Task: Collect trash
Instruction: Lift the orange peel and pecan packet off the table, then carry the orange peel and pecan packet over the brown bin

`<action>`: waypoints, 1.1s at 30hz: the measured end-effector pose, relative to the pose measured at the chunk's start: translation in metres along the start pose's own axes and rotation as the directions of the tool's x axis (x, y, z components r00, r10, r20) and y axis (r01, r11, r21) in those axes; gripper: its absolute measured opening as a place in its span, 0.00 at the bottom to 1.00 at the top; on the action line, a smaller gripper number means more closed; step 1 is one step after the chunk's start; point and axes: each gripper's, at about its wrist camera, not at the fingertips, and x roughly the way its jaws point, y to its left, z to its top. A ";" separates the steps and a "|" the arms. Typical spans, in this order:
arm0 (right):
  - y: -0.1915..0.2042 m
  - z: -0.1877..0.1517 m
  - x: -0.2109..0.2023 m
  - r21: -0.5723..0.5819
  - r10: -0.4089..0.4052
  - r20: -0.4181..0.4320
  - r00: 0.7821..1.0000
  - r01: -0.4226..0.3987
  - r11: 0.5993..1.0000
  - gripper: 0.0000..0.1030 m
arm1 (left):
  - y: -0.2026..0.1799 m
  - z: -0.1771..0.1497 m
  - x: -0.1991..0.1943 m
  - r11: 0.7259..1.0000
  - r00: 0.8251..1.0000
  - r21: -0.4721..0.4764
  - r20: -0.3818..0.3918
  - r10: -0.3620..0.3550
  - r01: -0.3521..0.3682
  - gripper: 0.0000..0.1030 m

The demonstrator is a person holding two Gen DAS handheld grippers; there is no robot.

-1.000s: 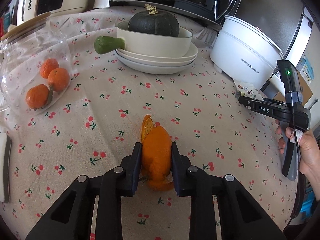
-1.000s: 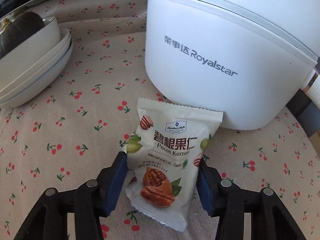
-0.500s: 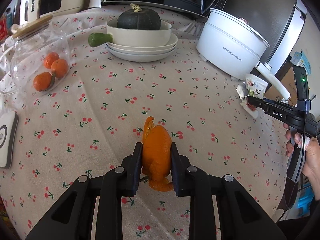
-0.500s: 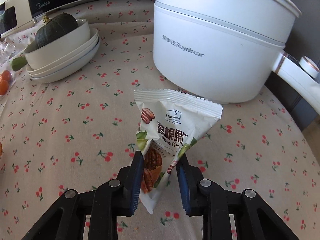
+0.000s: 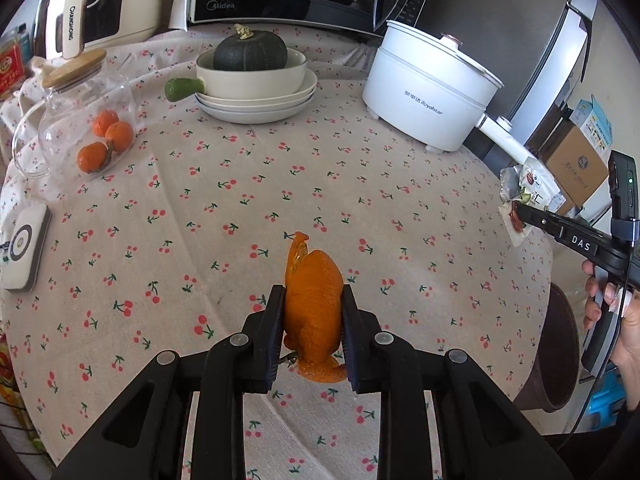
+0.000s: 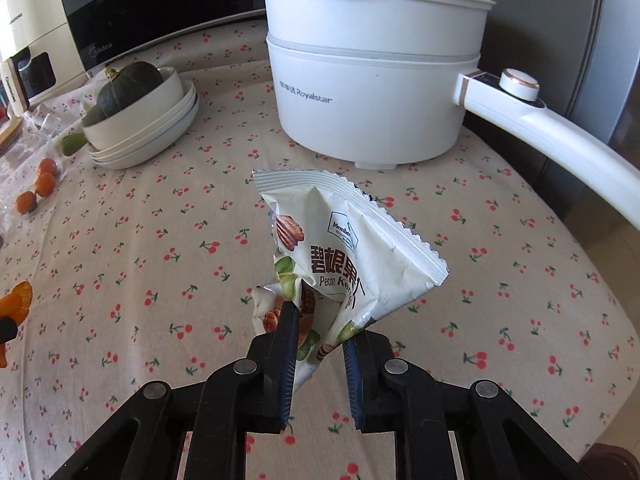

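Observation:
My left gripper (image 5: pixel 313 300) is shut on an orange peel (image 5: pixel 314 300) and holds it above the cherry-print tablecloth (image 5: pixel 240 208). My right gripper (image 6: pixel 320 320) is shut on a crumpled white pecan snack wrapper (image 6: pixel 344 252), lifted off the table in front of the white pot. In the left wrist view the right gripper (image 5: pixel 520 210) shows at the right edge with the wrapper (image 5: pixel 524 184) in it. The peel (image 6: pixel 16 304) shows at the left edge of the right wrist view.
A white Royalstar pot (image 5: pixel 428 96) with a long handle (image 6: pixel 552 132) stands at the back right. Stacked bowls with a dark squash (image 5: pixel 250 52) stand at the back. A glass jar with oranges (image 5: pixel 92 128) is left. A dark brown bin (image 5: pixel 560 344) sits beside the table, right.
Both grippers have risen and pulled back from the table with their loads. The right gripper closed on the wrapper, crumpled it and lifted it off the cloth.

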 end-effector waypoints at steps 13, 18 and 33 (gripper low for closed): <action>-0.035 -0.061 -0.104 0.011 -0.020 0.033 0.999 0.019 1.000 0.18 | -0.061 -0.055 -0.050 0.998 0.998 -0.002 0.009 -0.061 0.061 0.26; -0.048 -0.091 -0.127 0.031 -0.012 0.027 1.000 0.012 0.999 0.18 | -0.084 -0.073 -0.058 0.995 0.995 -0.010 0.007 -0.099 0.099 0.26; -0.109 -0.170 -0.142 0.137 -0.047 -0.097 0.994 0.060 0.989 0.19 | -0.174 -0.098 -0.034 0.973 0.979 0.112 -0.052 -0.195 0.200 0.26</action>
